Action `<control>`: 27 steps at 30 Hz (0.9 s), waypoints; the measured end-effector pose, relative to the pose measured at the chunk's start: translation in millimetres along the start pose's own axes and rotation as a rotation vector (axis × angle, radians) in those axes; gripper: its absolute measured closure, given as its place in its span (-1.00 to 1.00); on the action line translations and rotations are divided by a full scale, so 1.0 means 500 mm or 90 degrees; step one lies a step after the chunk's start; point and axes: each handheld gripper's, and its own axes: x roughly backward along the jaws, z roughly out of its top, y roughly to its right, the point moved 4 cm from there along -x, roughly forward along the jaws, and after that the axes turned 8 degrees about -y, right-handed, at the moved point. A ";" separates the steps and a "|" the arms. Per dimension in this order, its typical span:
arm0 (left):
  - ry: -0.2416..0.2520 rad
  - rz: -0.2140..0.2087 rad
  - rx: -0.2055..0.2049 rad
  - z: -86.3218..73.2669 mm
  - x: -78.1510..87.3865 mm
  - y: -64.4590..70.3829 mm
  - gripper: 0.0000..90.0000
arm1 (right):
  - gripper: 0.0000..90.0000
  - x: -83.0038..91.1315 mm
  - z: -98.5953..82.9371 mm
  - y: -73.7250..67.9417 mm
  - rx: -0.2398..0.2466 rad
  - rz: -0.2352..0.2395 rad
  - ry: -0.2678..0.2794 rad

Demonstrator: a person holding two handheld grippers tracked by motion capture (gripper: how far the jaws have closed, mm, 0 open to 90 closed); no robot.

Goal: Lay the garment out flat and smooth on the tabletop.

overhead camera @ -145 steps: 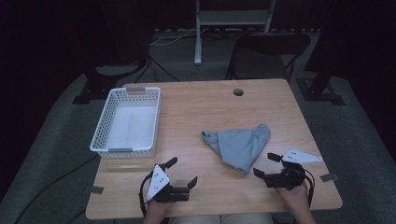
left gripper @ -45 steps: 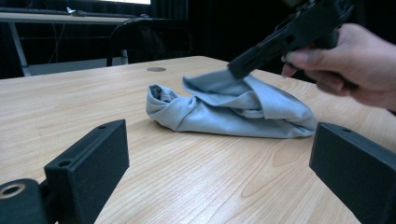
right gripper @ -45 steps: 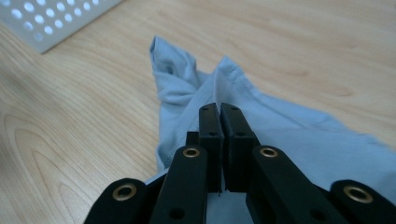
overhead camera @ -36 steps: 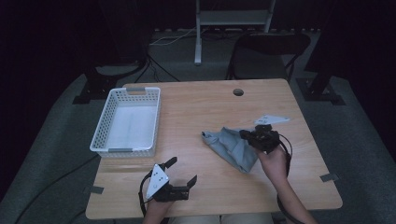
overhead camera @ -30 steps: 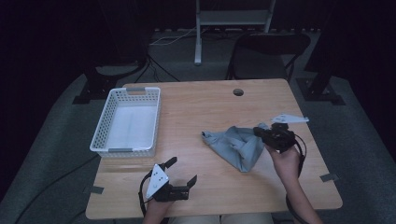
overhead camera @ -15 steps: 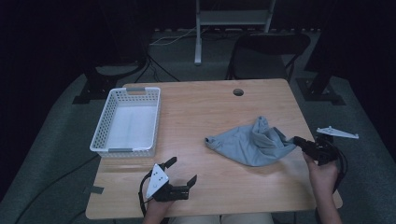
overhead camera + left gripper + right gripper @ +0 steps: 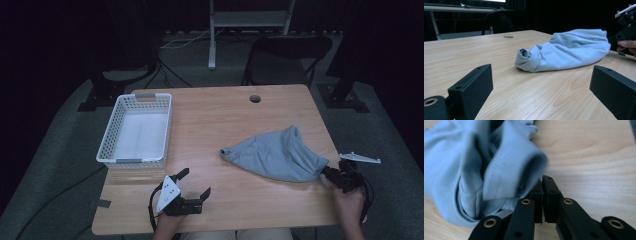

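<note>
Two tools are seen from above: the left tool (image 7: 194, 186) rests wide open and empty on the near edge of the surface (image 7: 210, 120), while the right tool (image 7: 330, 173) is clamped on the right end of the grey cloth (image 7: 275, 155), stretched out near the right edge, well apart from the white basket (image 7: 135, 130). Along the left tool's jaws, the cloth (image 7: 564, 52) is seen lying bunched ahead. In the right gripper view the jaws (image 7: 541, 195) are closed on only a thin fold (image 7: 511, 202), so it could slip free if pulled harder.
</note>
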 end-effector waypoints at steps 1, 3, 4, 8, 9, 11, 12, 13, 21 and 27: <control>0.000 0.001 0.001 0.000 0.000 0.000 -0.87 | 0.94 -0.003 -0.004 0.001 -0.003 0.004 -0.004; 0.000 0.000 0.001 0.000 0.000 0.000 -0.87 | 0.89 -0.007 -0.008 0.002 -0.003 0.012 -0.006; 0.000 0.000 0.001 0.000 0.000 0.000 -0.87 | 0.84 -0.008 -0.009 0.002 -0.004 0.010 -0.005; 0.001 0.000 0.001 0.000 0.000 0.000 -0.87 | 0.63 0.003 -0.006 0.012 -0.013 -0.006 0.008; 0.001 0.000 0.001 0.000 0.000 0.000 -0.87 | 0.61 0.009 -0.004 0.016 -0.022 -0.009 0.016; 0.000 0.000 0.001 0.000 0.000 0.000 -0.87 | 0.58 0.021 0.000 0.025 -0.029 -0.021 0.030; 0.000 0.000 0.001 0.000 0.000 0.000 -0.87 | 0.55 0.026 0.001 0.029 -0.033 -0.023 0.038; 0.000 0.001 0.002 0.000 0.000 0.000 -0.87 | 0.55 0.032 0.002 0.033 -0.035 -0.027 0.044; 0.000 0.001 0.001 0.000 0.000 0.000 -0.87 | 0.34 0.054 0.006 0.049 -0.048 -0.036 0.079; 0.000 0.000 0.001 0.000 0.000 0.000 -0.87 | -0.12 0.053 0.001 0.059 -0.070 -0.043 0.109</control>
